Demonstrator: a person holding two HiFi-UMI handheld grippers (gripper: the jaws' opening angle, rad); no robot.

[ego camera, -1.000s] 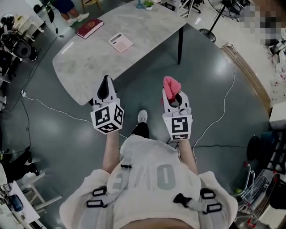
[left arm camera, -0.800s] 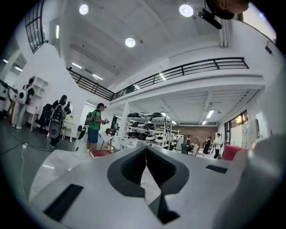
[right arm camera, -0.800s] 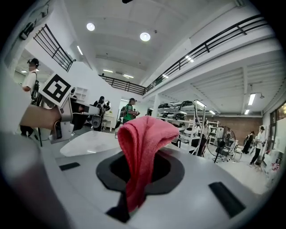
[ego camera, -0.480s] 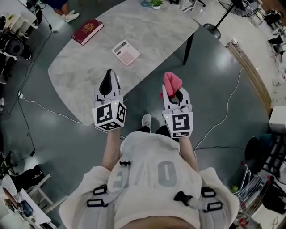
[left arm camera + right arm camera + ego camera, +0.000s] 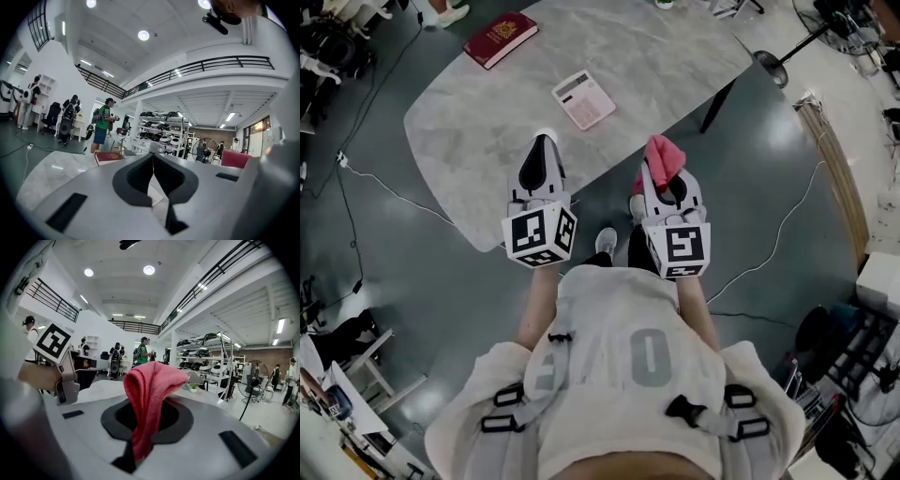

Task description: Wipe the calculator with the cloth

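While the calculator (image 5: 584, 99) is lying flat and untouched on the marbled tabletop (image 5: 478, 150), not far in from the near edge, the wiping is judged not yet begun. Its body is sitting slightly askew, with the display end pointing away and a little to the left; the long axis is running roughly away from the person. A red book (image 5: 501, 38) is resting well apart from it, farther back and to the left.

Just short of the calculator, and to its left, the left gripper (image 5: 546, 141) is reaching over the tabletop. Its jaws are pressing together with nothing between them. It is pointing about level and is the nearer of the two.

Farther off, to the calculator's right and nearer the person, the right gripper (image 5: 661, 173) is hanging beyond the tabletop's edge, over the floor (image 5: 769, 187). It is clenching the pink cloth (image 5: 664, 157), which is bunching up above the jaws and draping down through them (image 5: 146, 394). This gripper is tipping slightly downward.

The deciding relation is therefore that the calculator is lying ahead of the cloth and to its left. The cloth-bearing hand would probably need to travel forward and leftward, then lower. The free left gripper is well placed to steady the calculator.
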